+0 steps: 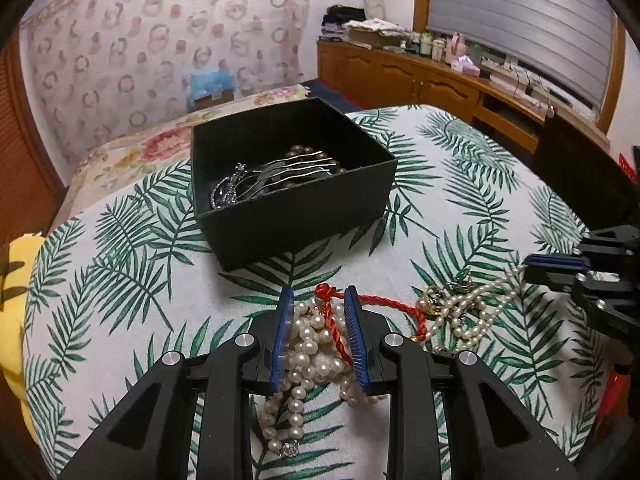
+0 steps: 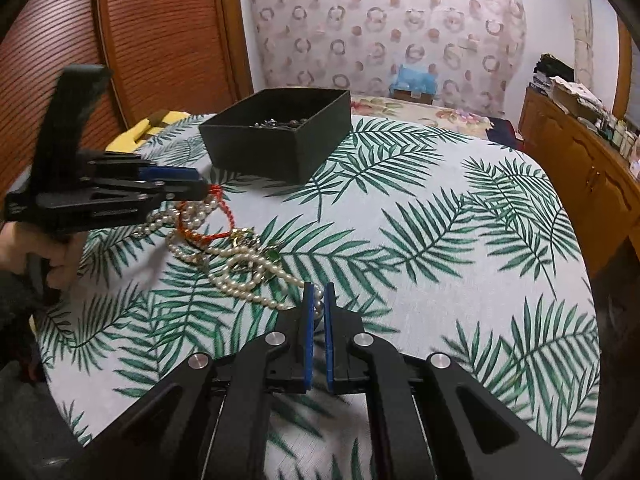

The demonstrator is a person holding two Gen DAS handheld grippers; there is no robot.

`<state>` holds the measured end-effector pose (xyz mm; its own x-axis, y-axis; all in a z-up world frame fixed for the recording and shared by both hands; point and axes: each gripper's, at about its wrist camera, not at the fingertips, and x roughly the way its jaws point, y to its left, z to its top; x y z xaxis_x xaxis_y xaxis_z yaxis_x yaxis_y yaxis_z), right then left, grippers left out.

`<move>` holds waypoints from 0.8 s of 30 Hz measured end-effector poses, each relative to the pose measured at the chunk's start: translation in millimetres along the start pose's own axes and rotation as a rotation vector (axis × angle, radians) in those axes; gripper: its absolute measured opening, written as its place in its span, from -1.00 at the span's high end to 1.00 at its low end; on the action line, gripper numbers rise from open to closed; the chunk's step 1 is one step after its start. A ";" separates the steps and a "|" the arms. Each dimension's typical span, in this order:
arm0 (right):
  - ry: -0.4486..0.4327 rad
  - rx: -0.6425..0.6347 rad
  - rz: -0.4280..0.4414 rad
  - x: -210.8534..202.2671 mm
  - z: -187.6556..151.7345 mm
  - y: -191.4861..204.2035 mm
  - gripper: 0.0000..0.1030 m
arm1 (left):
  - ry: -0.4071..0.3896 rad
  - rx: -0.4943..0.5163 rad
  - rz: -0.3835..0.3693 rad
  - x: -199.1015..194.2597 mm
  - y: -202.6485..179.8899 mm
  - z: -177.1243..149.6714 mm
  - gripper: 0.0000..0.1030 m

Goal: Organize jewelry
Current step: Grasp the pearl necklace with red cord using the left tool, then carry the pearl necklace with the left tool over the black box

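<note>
A tangle of pearl necklaces [image 1: 308,344] and a red cord [image 1: 334,324] lies on the leaf-print tablecloth. My left gripper [image 1: 319,294] is closed around a bunch of pearls and the red cord; it also shows in the right wrist view [image 2: 200,188]. My right gripper [image 2: 319,290] is shut on the end of a pearl strand [image 2: 256,284]; it shows at the right edge of the left wrist view [image 1: 532,270]. A black open box [image 1: 292,176] stands farther back and holds a hair comb, dark beads and a brooch [image 1: 228,194].
The box [image 2: 276,140] stands left of centre on the round table [image 2: 460,240]. A yellow object [image 1: 16,280] sits at the table's left edge. A bed, a wooden cabinet [image 1: 420,76] with clutter and a wooden sliding door [image 2: 140,40] surround the table.
</note>
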<state>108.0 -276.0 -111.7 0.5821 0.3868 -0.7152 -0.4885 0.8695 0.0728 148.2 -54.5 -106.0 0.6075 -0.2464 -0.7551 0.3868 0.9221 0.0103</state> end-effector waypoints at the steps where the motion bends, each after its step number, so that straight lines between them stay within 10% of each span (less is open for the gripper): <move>1: -0.002 0.001 0.004 -1.6 -2.7 0.7 0.89 | 0.005 0.009 0.005 2.1 -0.5 1.6 0.52; 18: 0.005 0.019 0.020 2.3 -15.1 0.9 0.89 | 0.081 0.015 -0.040 25.0 5.4 14.3 0.52; 24: 0.004 0.019 0.020 2.6 -14.7 0.9 0.89 | 0.065 0.000 -0.031 19.2 6.3 14.6 0.86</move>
<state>99.6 -278.7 -123.7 0.5696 0.4032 -0.7162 -0.4876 0.8673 0.1005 172.5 -57.8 -110.9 0.5486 -0.2550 -0.7962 0.4049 0.9143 -0.0138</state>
